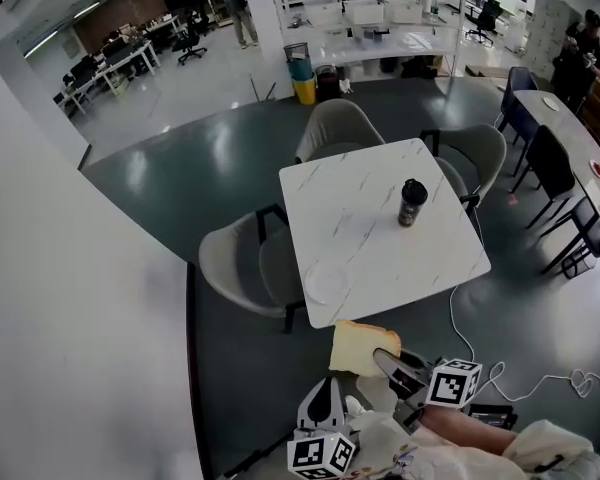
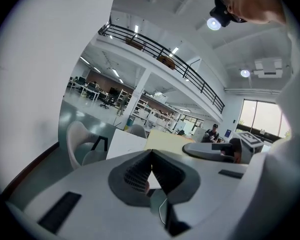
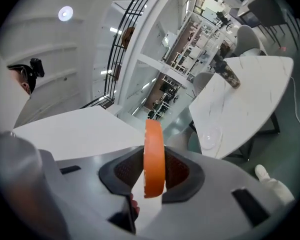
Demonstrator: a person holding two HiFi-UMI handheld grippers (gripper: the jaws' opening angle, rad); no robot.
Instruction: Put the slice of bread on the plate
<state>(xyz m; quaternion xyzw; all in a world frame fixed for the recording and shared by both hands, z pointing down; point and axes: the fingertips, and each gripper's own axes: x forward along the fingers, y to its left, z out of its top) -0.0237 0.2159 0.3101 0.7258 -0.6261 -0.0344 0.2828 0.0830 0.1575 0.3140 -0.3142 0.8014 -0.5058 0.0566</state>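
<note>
Carry step. Your right gripper (image 1: 388, 360) pinches the pale, orange-crusted slice of bread (image 1: 362, 347) in the air, just short of the white marble table (image 1: 400, 258). Your left gripper (image 1: 326, 400) is empty, its jaws pressed together. The next move likely calls for reaching over the clear round plate (image 1: 327, 283) and lowering the slice flat.

Closed left claw (image 2: 151, 167), bread (image 2: 165, 143) seemingly beyond

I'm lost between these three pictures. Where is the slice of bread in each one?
Head view: slice of bread low centre, held by the right tool.
Left gripper view: pale slab at centre, beyond the jaws.
Right gripper view: edge-on at centre, between the jaws.
Shared landmark: the white table.
</note>
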